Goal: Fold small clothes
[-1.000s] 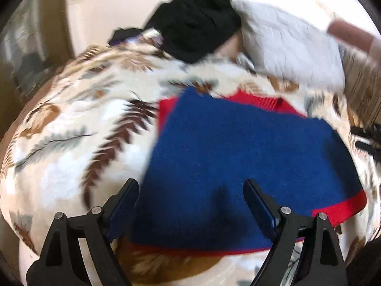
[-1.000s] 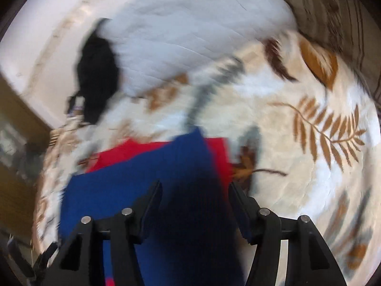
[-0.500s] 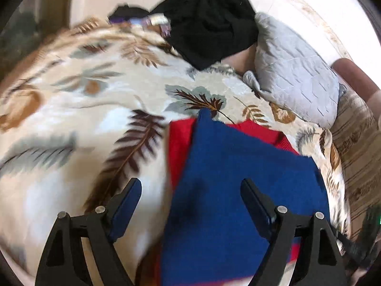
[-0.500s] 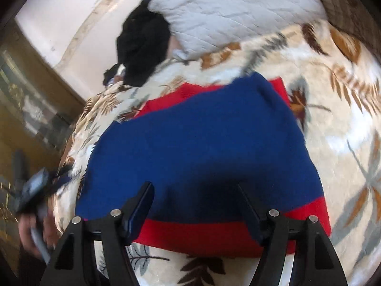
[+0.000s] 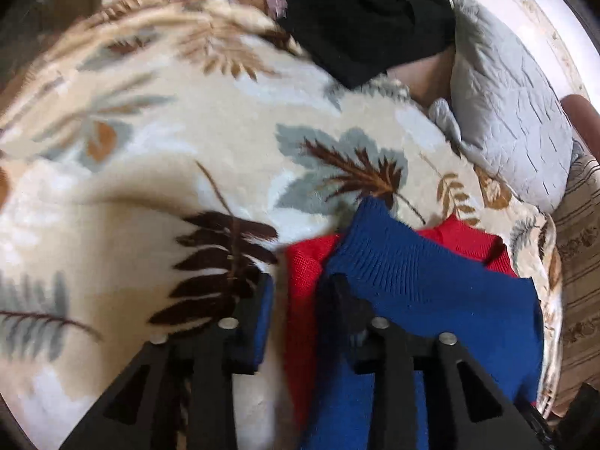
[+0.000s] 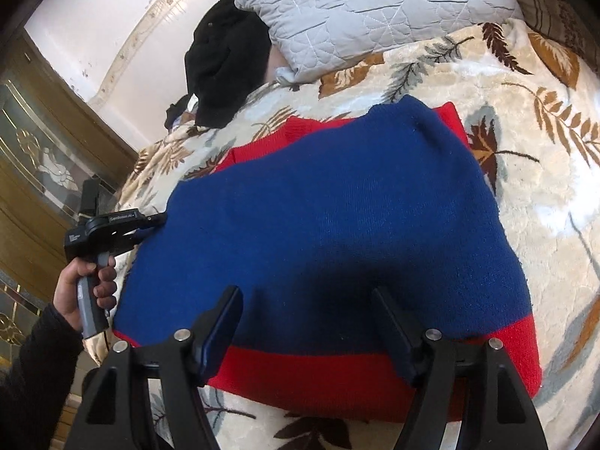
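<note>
Though unreadable, label (image 6: 122, 218) on left gripper (image 5: 300, 296), jaws just closing around sweater (image 6: 318, 225) edge; right gripper's (image 6: 307, 300) just-widened jaws empty.

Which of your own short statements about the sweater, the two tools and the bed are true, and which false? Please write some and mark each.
1. The sweater is blue with red trim. True.
2. The right tool is clamped on the sweater. False: its jaws stand open over the red hem.
3. The left tool straddles the sweater's red edge. True; its jaws have just been closing.
4. The pillow is green. False: grey.
5. The blanket has a leaf pattern. True.
</note>
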### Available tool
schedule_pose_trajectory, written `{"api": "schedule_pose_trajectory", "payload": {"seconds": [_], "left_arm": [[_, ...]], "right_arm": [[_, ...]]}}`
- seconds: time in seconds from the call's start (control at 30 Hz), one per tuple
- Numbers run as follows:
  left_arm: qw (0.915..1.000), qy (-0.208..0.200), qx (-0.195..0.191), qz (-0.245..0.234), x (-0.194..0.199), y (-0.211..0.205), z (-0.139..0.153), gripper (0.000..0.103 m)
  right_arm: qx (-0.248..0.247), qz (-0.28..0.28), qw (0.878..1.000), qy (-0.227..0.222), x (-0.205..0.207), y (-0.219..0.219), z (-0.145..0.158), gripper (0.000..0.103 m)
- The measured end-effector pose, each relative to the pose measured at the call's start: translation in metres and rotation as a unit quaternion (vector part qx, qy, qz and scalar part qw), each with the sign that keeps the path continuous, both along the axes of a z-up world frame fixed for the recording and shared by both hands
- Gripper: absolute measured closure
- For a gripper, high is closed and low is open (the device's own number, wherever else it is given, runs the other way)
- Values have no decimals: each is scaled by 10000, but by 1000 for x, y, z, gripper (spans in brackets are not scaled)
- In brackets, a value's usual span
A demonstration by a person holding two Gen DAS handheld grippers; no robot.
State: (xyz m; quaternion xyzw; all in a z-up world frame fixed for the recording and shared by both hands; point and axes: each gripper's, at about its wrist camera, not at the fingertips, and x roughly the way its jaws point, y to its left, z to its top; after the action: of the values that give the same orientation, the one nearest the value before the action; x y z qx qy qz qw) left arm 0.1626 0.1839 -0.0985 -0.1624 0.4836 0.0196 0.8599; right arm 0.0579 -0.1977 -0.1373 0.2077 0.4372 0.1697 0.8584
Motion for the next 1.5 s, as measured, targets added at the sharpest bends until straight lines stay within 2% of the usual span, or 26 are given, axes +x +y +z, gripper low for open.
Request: {"api": "schedule_pose_trajectory", "payload": {"seconds": [0.13, 0.2, 0.3, 0.33, 0.4, 0.43, 0.47, 0.5, 0.57, 0.63, 0.77, 0.9, 1.17, 1.47, 1.5], "left_arm": [[9980, -391, 483, -138, -28, -19, 25, 64], [9972, -485, 522, -222, -50, -33, 32, 47], [9947, -616, 633, -527, -76, -58, 31, 39], [9940, -586, 689, -612, -77, -64, 28, 38], [9923, -401, 892, -757, -83, -78, 15, 38], [9916, -289, 1045, -710, -86, -83, 8, 38], [9904, -256, 1176, -686, -90, -85, 6, 38], [9893, -269, 1266, -674, -95, -87, 7, 38], [9900, -291, 1223, -644, -101, -85, 10, 36], [9913, -215, 1181, -546, -103, -83, 9, 36], [9916, -190, 1208, -428, -112, -80, 10, 36], [9919, -195, 1198, -376, -124, -79, 15, 36], [9923, -245, 1182, -286, -141, -74, 24, 36], [9922, -318, 1156, -340, -142, -88, 32, 36], [9923, -351, 1126, -371, -142, -91, 33, 33]], "right_arm": [[408, -102, 9991, 40, -2, -12, 10, 28], [646, -119, 9978, -118, 2, -19, 24, 28], [950, -74, 9954, 41, 37, -30, 29, 24], [1135, -152, 9933, 143, 58, -38, 24, 24], [1043, -556, 9915, 535, 95, -59, 1, 25], [1249, -986, 9840, 799, 104, -76, -14, 26], [1759, -1251, 9723, 897, 104, -91, -21, 34], [2017, -1316, 9663, 907, 98, -97, -18, 35], [1669, -1307, 9755, 594, 76, -93, 3, 33], [1411, -1057, 9834, 426, 50, -79, 14, 25], [1268, -551, 9890, 529, -8, -50, 10, 24], [1288, -487, 9884, 634, -49, -32, -3, 24], [1818, -863, 9741, 1036, -51, -43, -28, 24], [2079, -1345, 9636, 1010, -48, -63, -29, 24], [2067, -1384, 9635, 987, -47, -64, -28, 24]]}}
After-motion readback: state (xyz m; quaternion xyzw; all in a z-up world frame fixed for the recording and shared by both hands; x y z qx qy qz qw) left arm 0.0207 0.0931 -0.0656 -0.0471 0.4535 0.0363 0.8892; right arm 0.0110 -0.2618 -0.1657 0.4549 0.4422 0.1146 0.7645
